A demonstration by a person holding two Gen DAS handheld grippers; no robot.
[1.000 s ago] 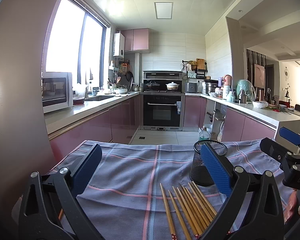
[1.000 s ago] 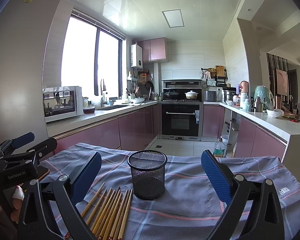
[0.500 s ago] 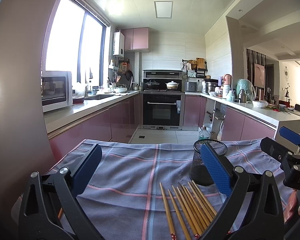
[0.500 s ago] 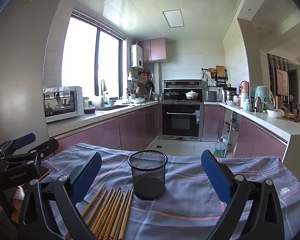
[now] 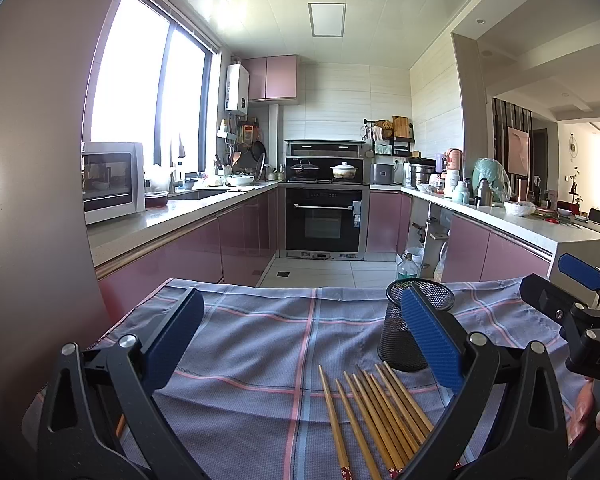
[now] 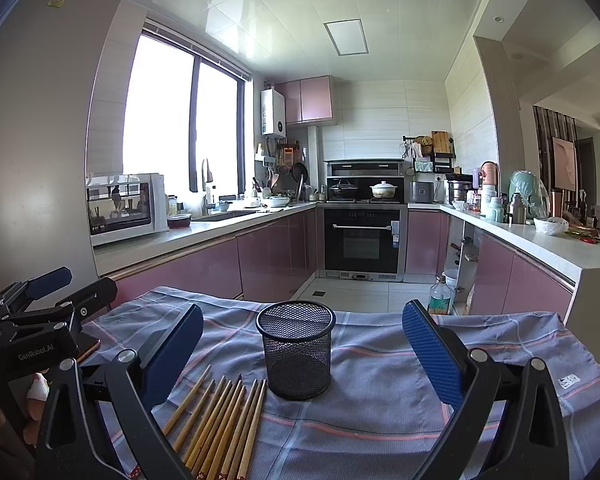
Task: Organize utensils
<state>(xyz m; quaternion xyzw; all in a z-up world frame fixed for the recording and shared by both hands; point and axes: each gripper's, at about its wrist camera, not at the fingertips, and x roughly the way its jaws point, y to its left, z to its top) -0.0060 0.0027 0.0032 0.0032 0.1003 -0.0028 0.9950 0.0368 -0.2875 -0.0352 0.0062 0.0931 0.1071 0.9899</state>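
Nothing has shifted since a moment ago: both my jaws gape empty, chopsticks (image 6: 224, 420) lying bunched on the desk's cloth (image 6: 380, 412) just beside the mesh cup (image 6: 296, 350). Pinching into that tight row, I could drag several sticks at once, or nudge the light cup over.

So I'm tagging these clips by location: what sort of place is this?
A home kitchen, most likely: a built-in black oven under a hob with pots, pink cabinet fronts, and a white microwave on the worktop.
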